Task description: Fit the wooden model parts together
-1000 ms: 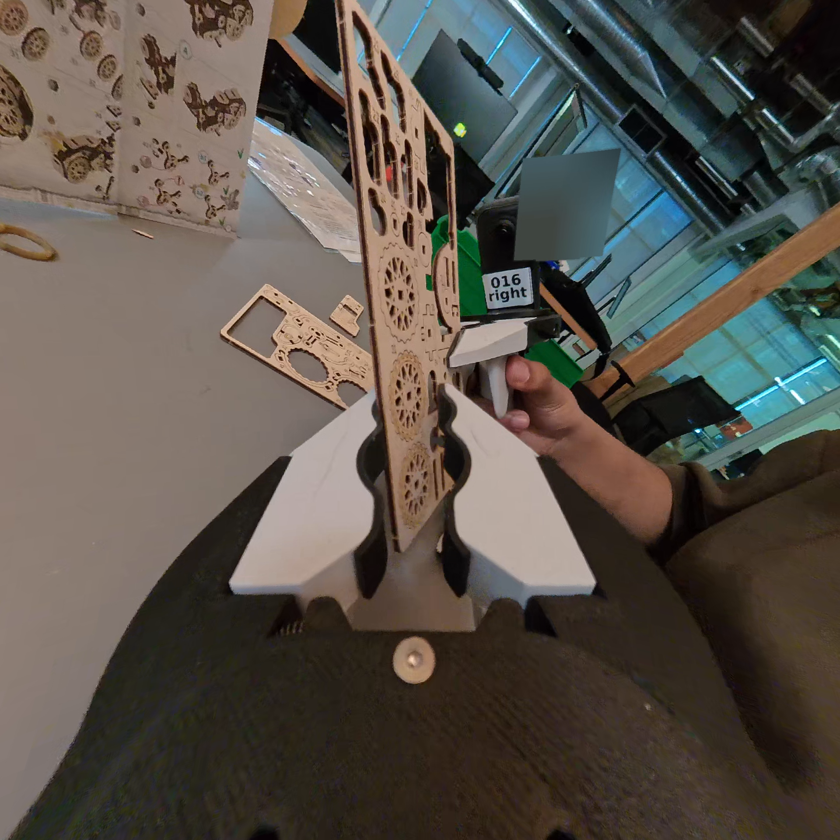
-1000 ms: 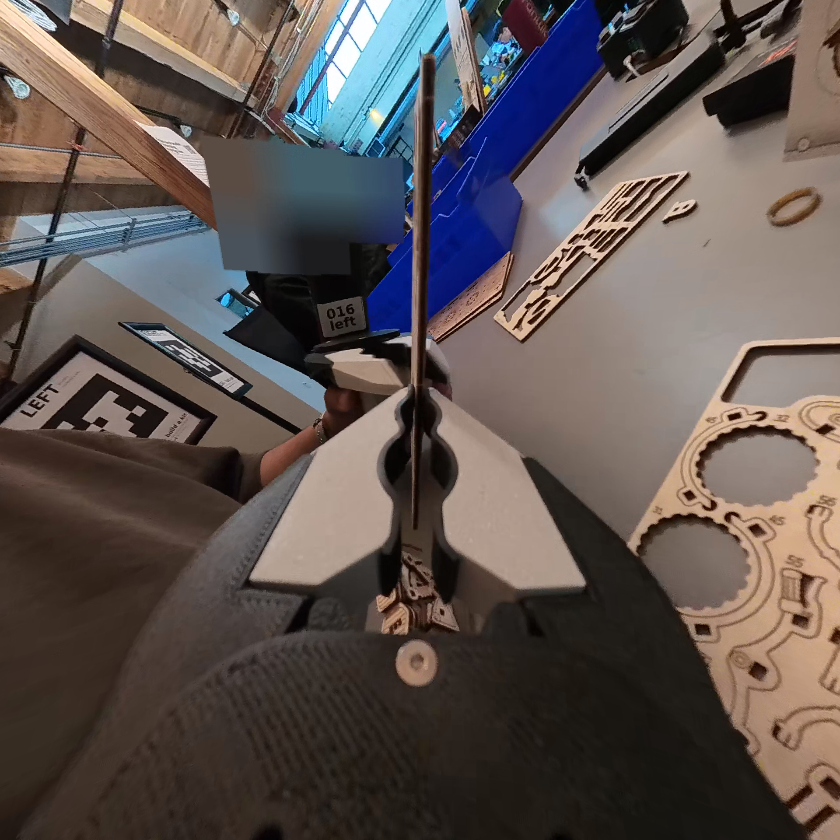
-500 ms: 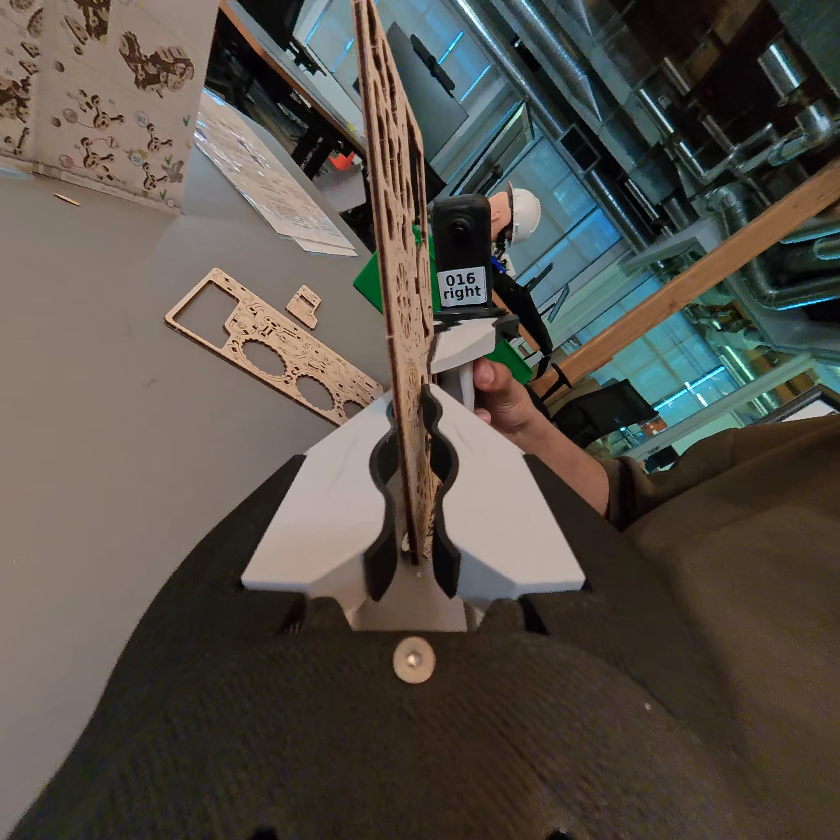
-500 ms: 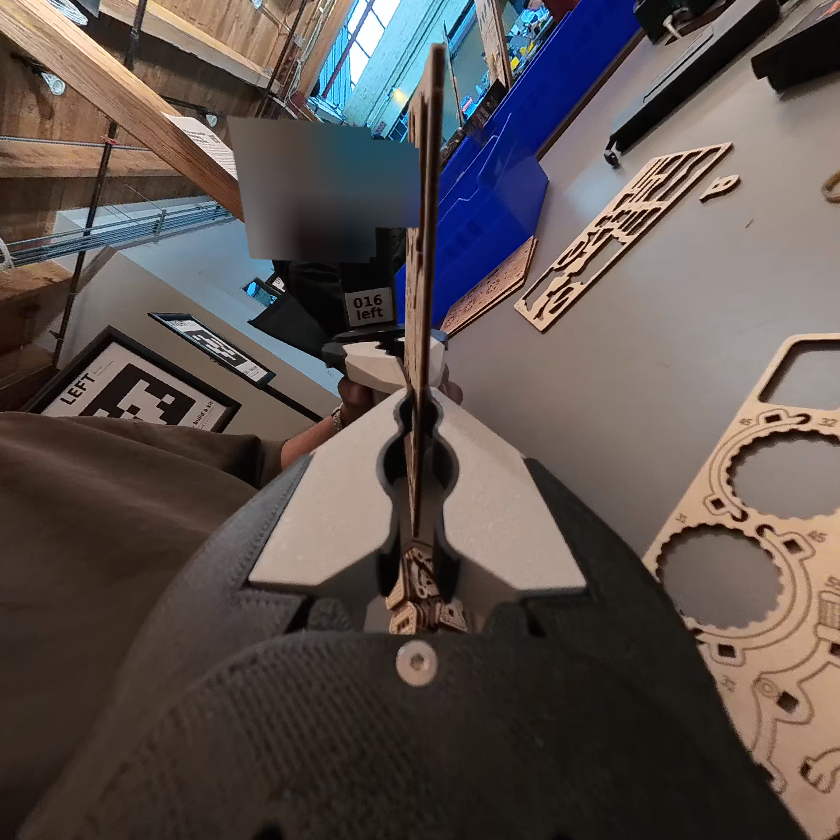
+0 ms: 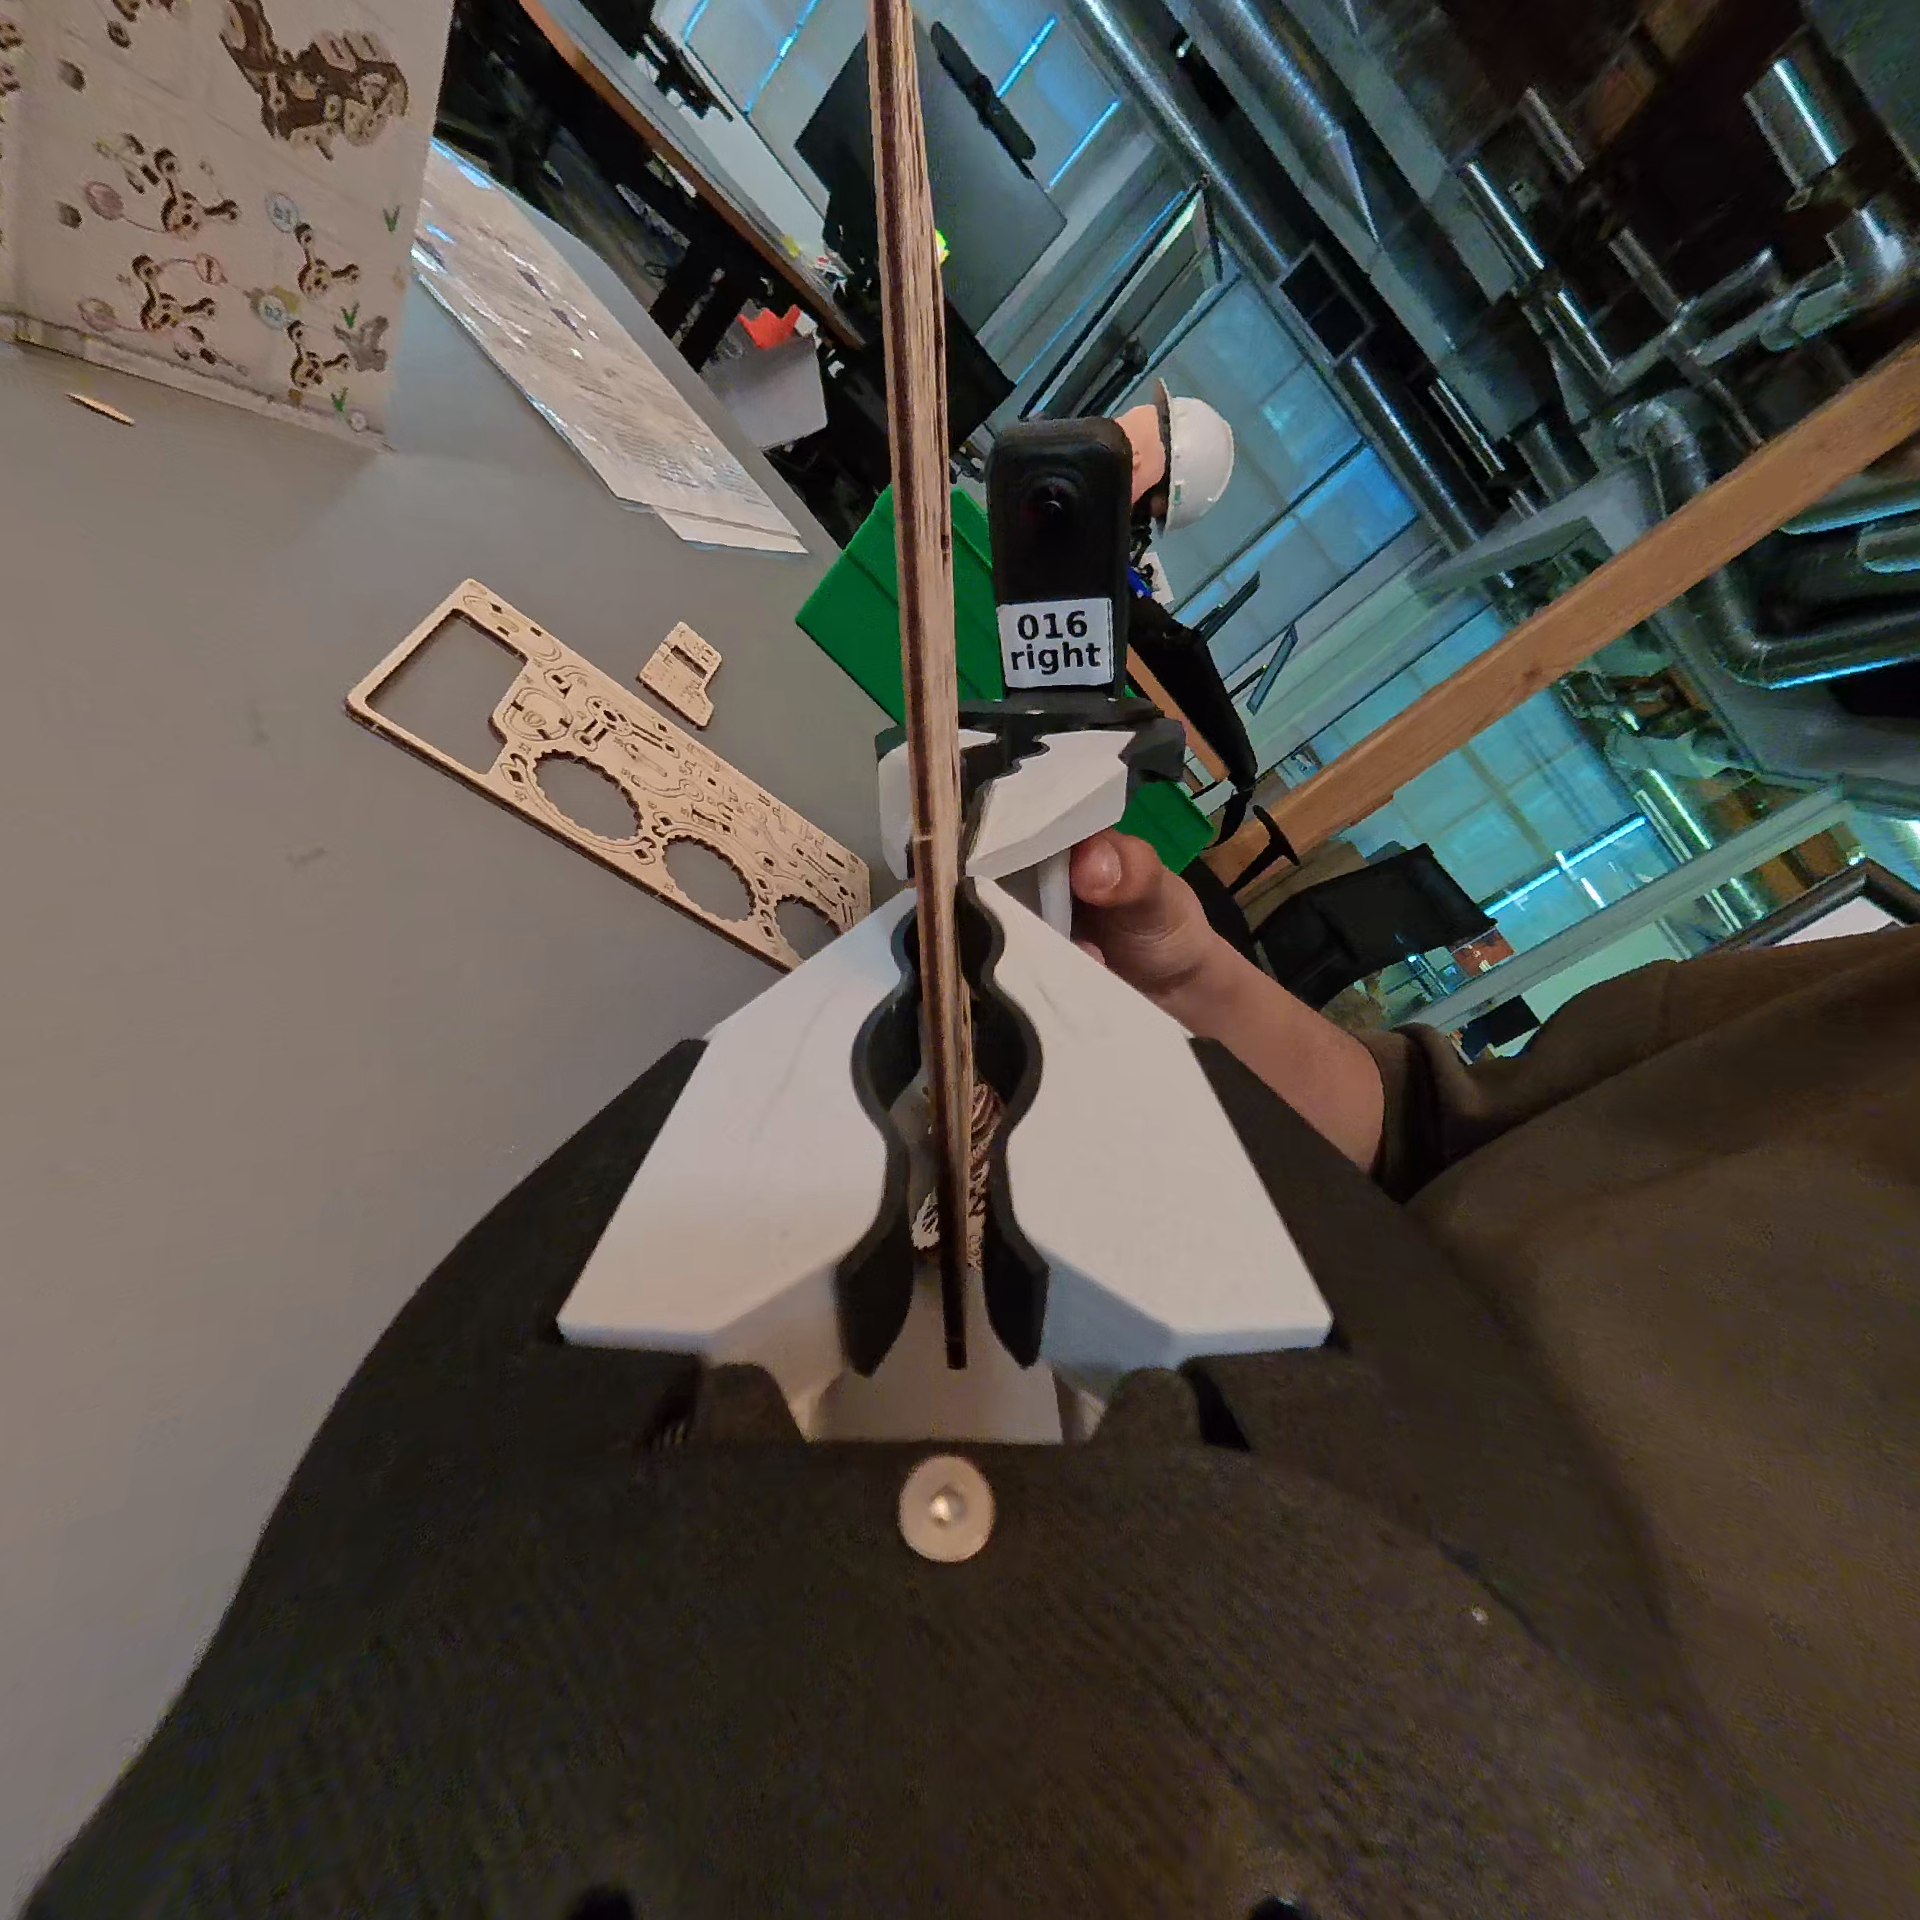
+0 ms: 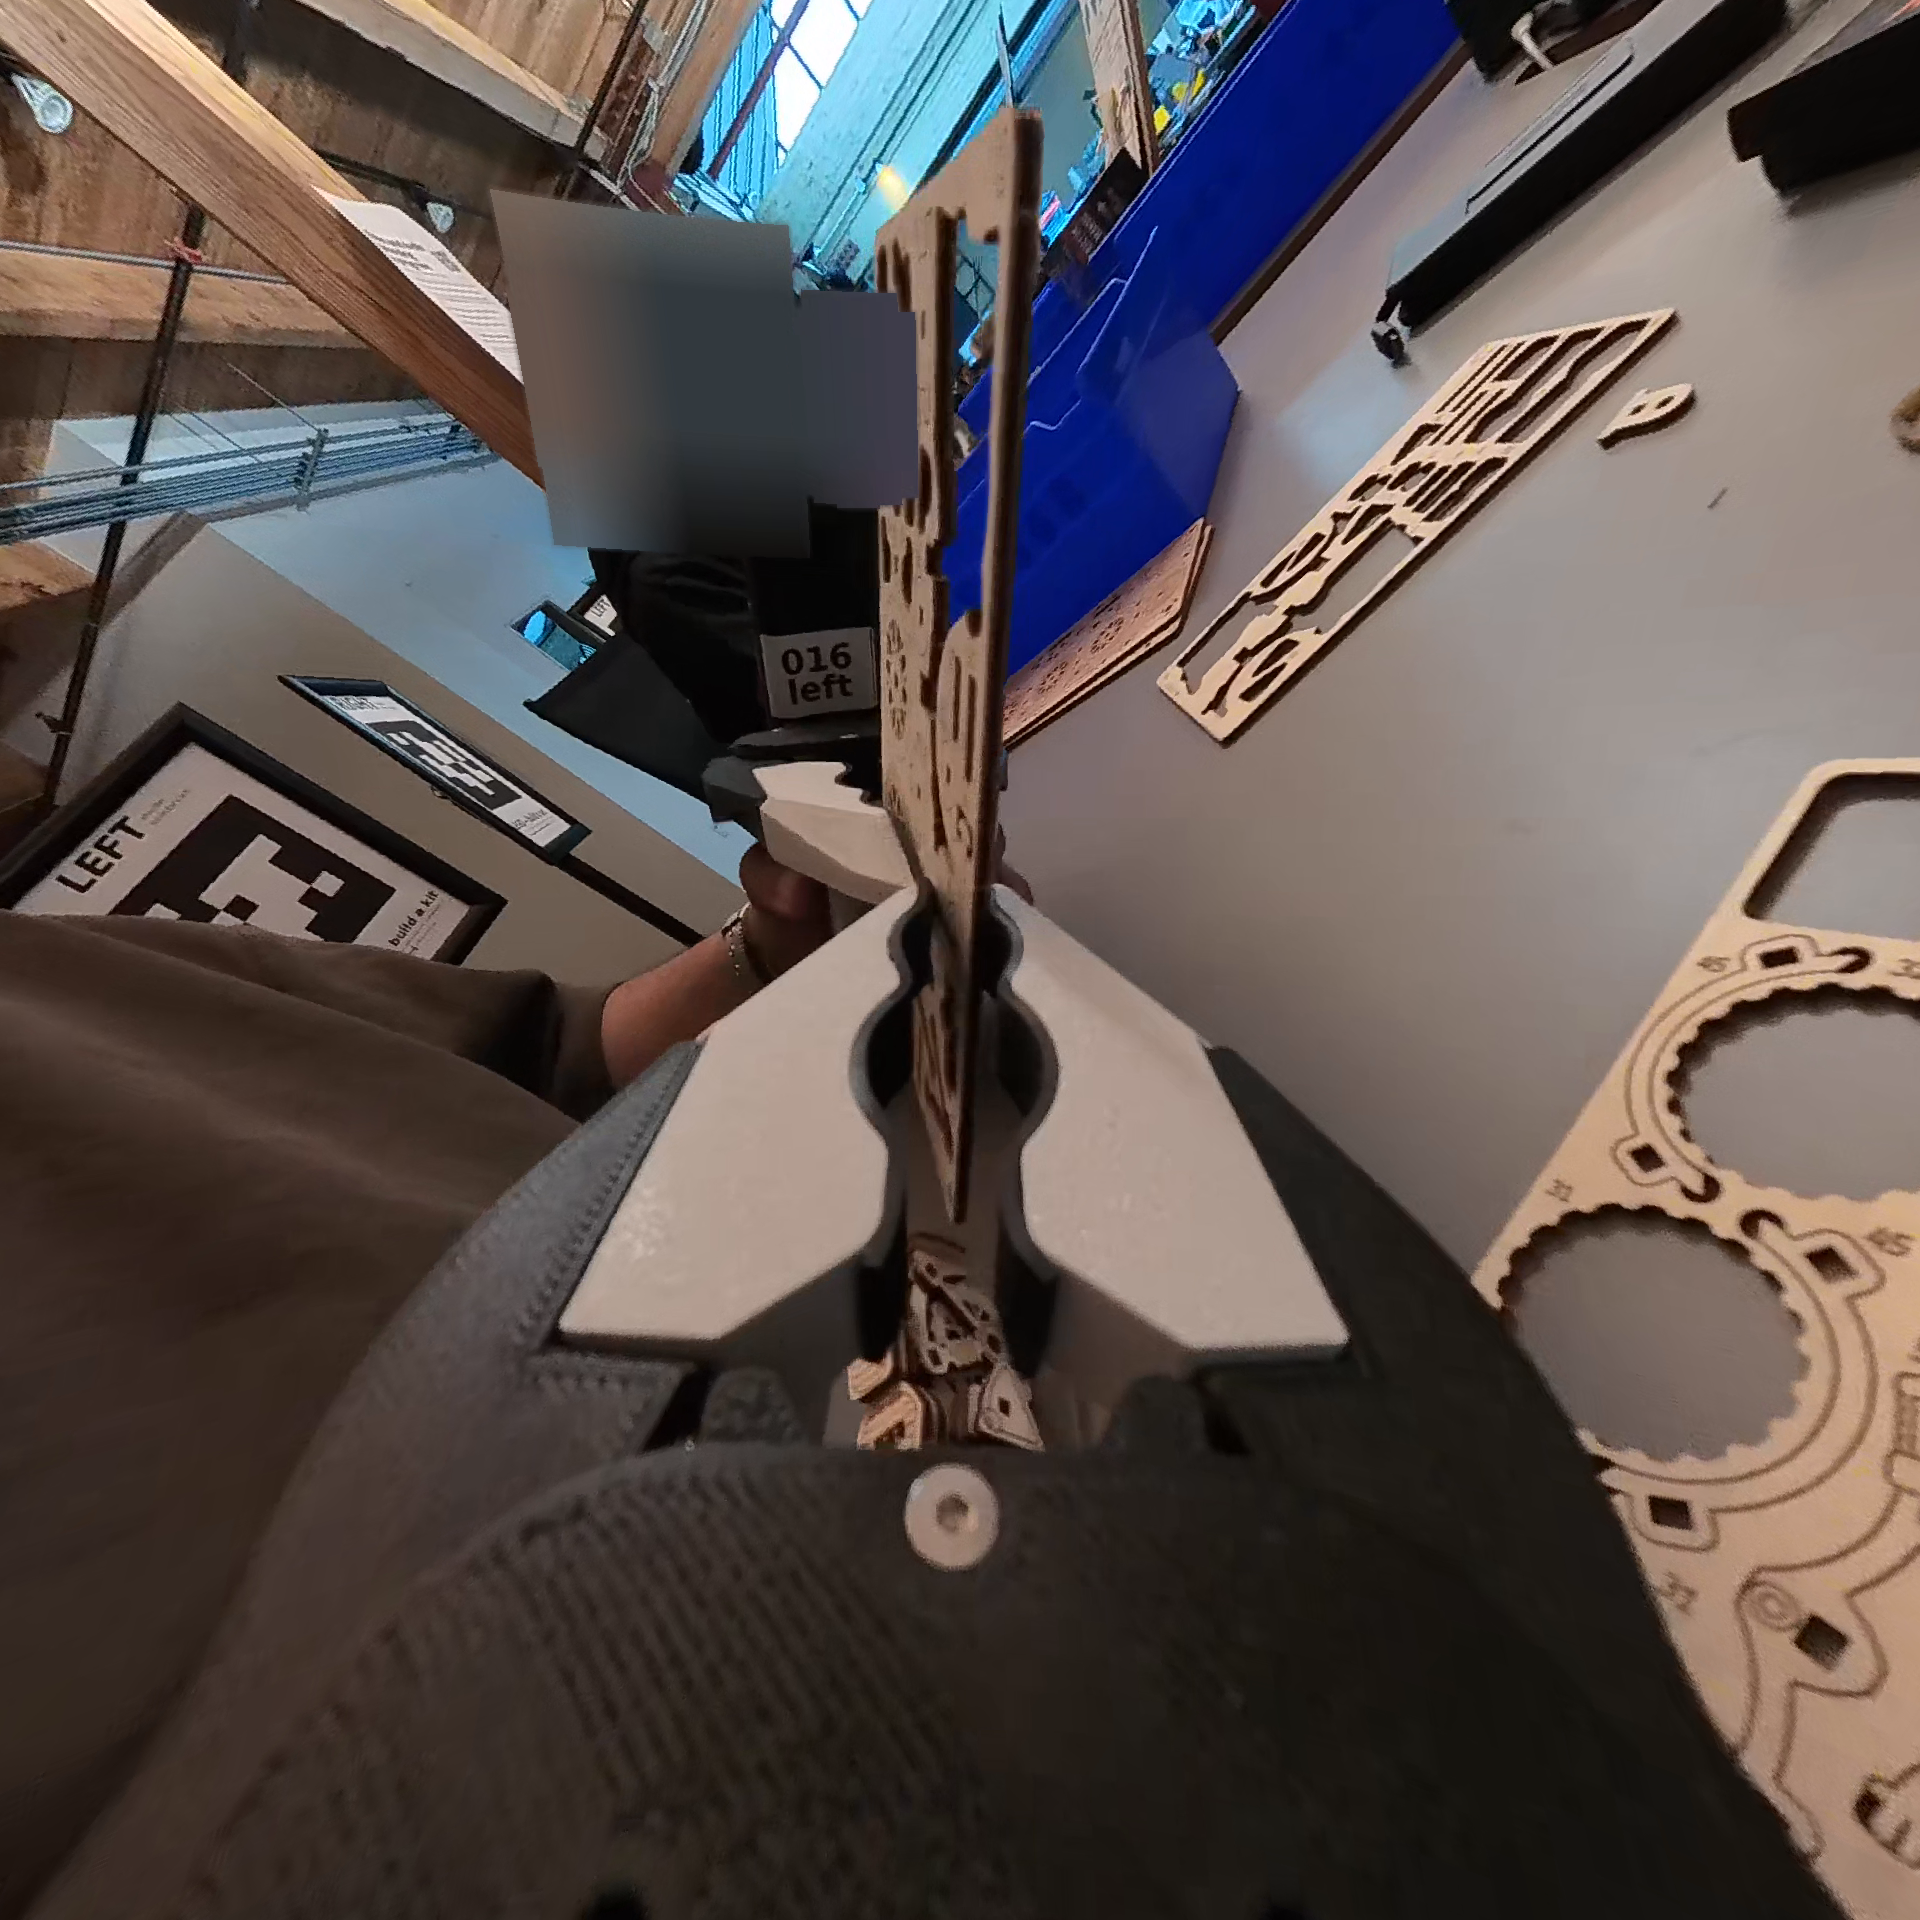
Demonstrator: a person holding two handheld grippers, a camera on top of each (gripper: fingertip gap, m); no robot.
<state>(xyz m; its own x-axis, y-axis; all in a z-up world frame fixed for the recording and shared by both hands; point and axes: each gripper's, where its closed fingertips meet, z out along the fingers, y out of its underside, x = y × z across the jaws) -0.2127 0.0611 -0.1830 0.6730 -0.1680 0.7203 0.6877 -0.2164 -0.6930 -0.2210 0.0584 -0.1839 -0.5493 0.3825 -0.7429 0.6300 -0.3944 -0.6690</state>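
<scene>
A laser-cut wooden parts sheet (image 5: 918,499) stands upright above the grey table, held by both grippers. In the left wrist view I see it edge-on. My left gripper (image 5: 943,927) is shut on its lower edge. My right gripper (image 5: 1003,805) grips the same sheet just beyond, facing me. In the right wrist view the sheet (image 6: 961,540) shows a little of its cut-out face. My right gripper (image 6: 956,914) is shut on it, and the left gripper (image 6: 831,821) clamps it from the far side. Small loose wooden pieces (image 6: 945,1392) lie deep between my right fingers.
A spent wooden sheet with round holes (image 5: 613,764) and a small loose piece (image 5: 681,673) lie on the table (image 5: 208,935). Instruction sheets (image 5: 208,208) stand at the back. Another frame sheet (image 6: 1423,499), a blue bin (image 6: 1101,416) and a stack of sheets (image 6: 1101,644) lie farther off. The grippers are tip to tip, or close to it.
The held sheet has turned: in the left wrist view it went from showing its face to edge-on, and in the right wrist view from edge-on to slightly face-on. Both grippers kept their hold.
</scene>
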